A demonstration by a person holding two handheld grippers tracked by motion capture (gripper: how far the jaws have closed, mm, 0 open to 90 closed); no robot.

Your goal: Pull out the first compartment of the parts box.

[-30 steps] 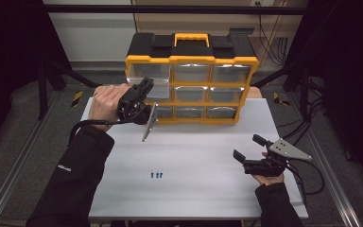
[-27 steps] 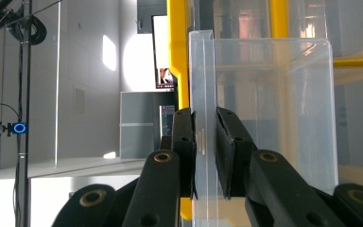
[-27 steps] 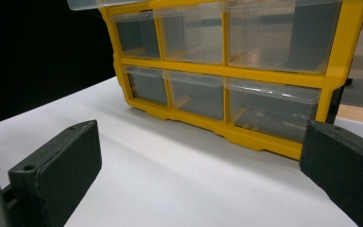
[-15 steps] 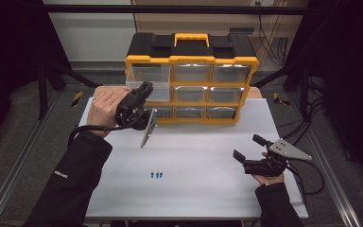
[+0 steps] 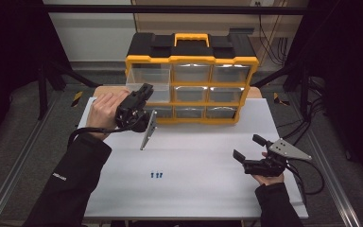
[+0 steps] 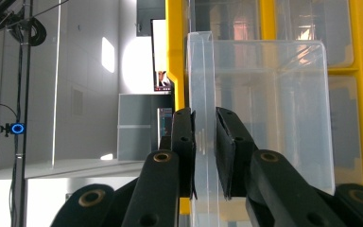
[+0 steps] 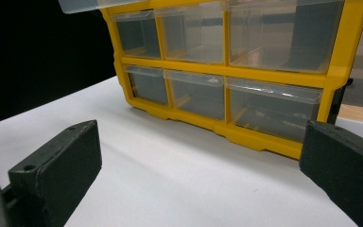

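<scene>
The clear plastic drawer [image 5: 147, 79] sits part-way out of the top-left slot of the yellow-framed organiser cabinet with the black top and yellow carry handle [image 5: 191, 78], its front projecting past the cabinet face. In the left gripper view the drawer's front lip [image 6: 203, 118] stands between the two black jaws of the left hand-held gripper [image 6: 204, 151], and both pads are closed narrow against it, so the drawer is gripped by its front wall. In the high view the left hand-held gripper [image 5: 139, 97] is level with the top row, held by the person's left hand [image 5: 105, 108], with a black sleeve [image 5: 73, 184] behind it. A grey three-cornered plate [image 5: 148, 130] hangs from that gripper, its tip low over the white desk [image 5: 194, 156].

The cabinet stands at the far edge of the desk; its other eight clear drawers are seated flush. Three small blue items [image 5: 157, 175] lie in a row on the desk, well apart from the cabinet and nearer the person.

The right hand-held gripper [image 5: 249, 147] rests low at the desk's right side, well apart from the cabinet, with its jaws spread wide and nothing between them. In the right gripper view its jaws frame the cabinet's lower drawers [image 7: 269, 106].
</scene>
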